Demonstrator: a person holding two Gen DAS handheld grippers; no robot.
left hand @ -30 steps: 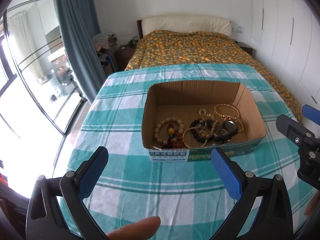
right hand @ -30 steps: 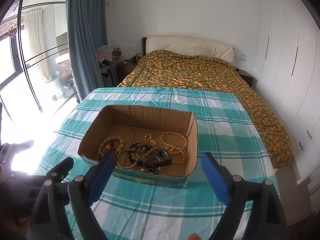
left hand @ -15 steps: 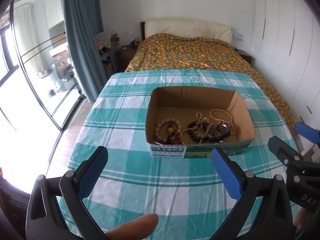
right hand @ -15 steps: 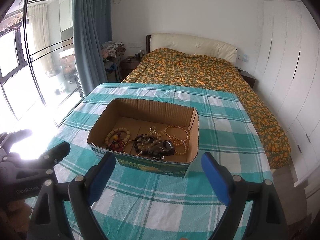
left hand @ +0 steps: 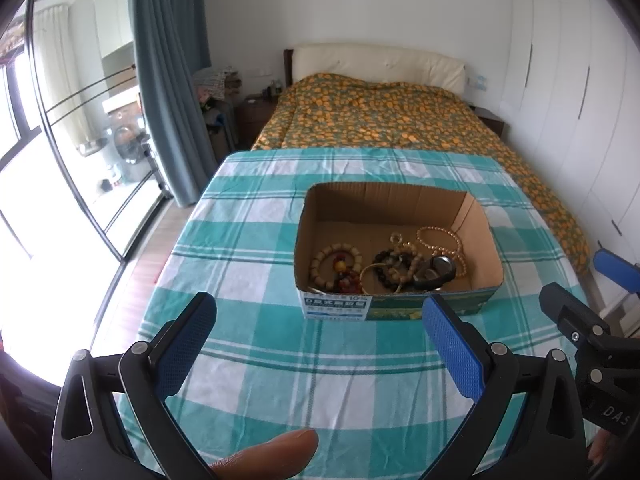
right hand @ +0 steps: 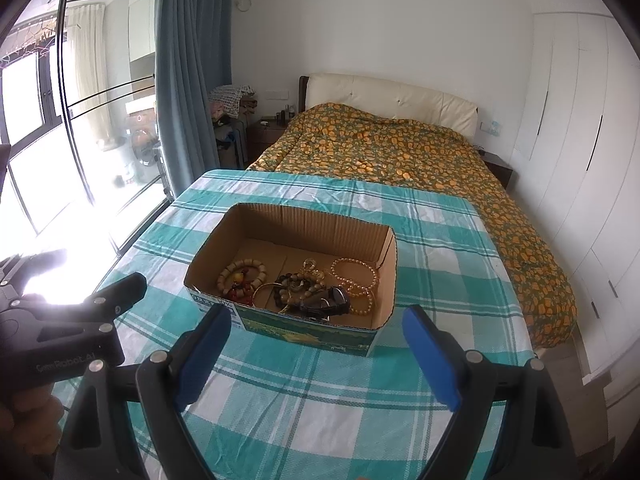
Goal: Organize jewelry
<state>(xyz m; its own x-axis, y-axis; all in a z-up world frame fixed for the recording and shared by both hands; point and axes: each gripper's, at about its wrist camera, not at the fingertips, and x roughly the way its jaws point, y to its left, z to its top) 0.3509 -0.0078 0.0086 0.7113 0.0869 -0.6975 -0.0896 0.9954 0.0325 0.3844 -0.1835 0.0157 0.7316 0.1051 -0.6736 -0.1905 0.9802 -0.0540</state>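
An open cardboard box [left hand: 394,200] [right hand: 304,220] sits on the table with the teal checked cloth [left hand: 256,240] [right hand: 432,264]. Inside lie several pieces of jewelry: a wooden bead bracelet [left hand: 334,264] [right hand: 242,274], a dark bead bracelet [left hand: 386,260] [right hand: 294,286], a pale bead strand [left hand: 440,240] [right hand: 356,276] and a dark watch [left hand: 440,268] [right hand: 328,302]. My left gripper [left hand: 320,332] hangs open above the cloth, short of the box. My right gripper [right hand: 316,344] is open too, near the box's front wall. Both are empty.
Beyond the table stands a bed [left hand: 380,116] [right hand: 400,152] with an orange patterned cover. White wardrobes [left hand: 580,80] line the right wall. A blue curtain [right hand: 188,60] and glass doors [right hand: 60,100] are at the left. A fingertip [left hand: 272,456] shows below.
Both grippers have pulled back and up from the box, which now looks smaller and farther away. Both stayed open and empty.
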